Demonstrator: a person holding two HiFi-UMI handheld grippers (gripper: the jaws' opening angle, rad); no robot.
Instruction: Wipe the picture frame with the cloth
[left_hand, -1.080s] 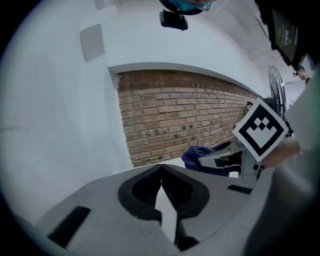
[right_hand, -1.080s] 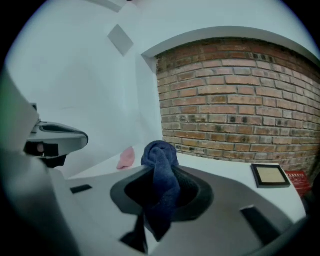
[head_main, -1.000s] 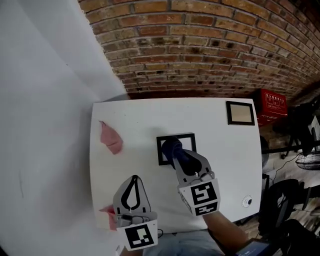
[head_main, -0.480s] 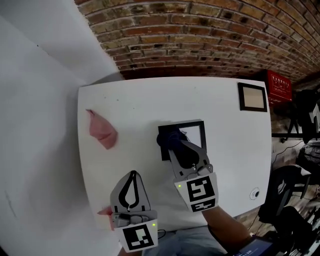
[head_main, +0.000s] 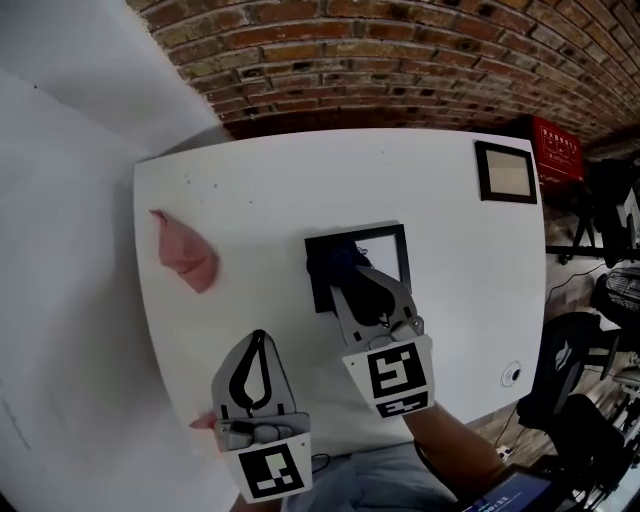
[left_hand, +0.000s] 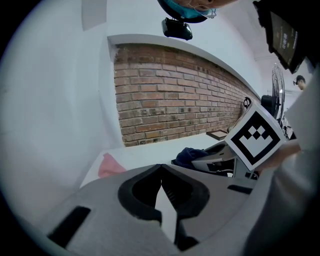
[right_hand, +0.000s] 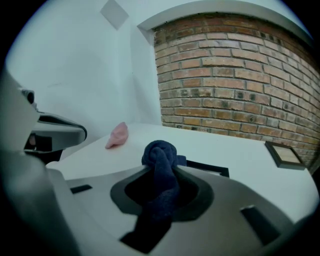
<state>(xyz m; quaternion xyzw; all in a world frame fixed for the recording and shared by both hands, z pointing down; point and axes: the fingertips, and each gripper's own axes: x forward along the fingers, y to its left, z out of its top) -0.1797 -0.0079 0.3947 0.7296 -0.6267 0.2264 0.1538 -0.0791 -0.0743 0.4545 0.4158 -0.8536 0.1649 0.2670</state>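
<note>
While clamped on the navy cloth (head_main: 330, 260), resting on the black picture frame (head_main: 403, 258) in the middle of the white table (head_main: 250, 190) (right gripper (head_main: 352, 278)); closed on nothing near the front-left corner (left gripper (head_main: 258, 336)).

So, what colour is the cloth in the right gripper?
Dark blue; the cloth shows best in the right gripper view.

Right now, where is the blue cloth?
In the head view, the blue cloth is mid-table, pinched in the right gripper on the left part of the black picture frame; a pink cloth lies farther left.
</note>
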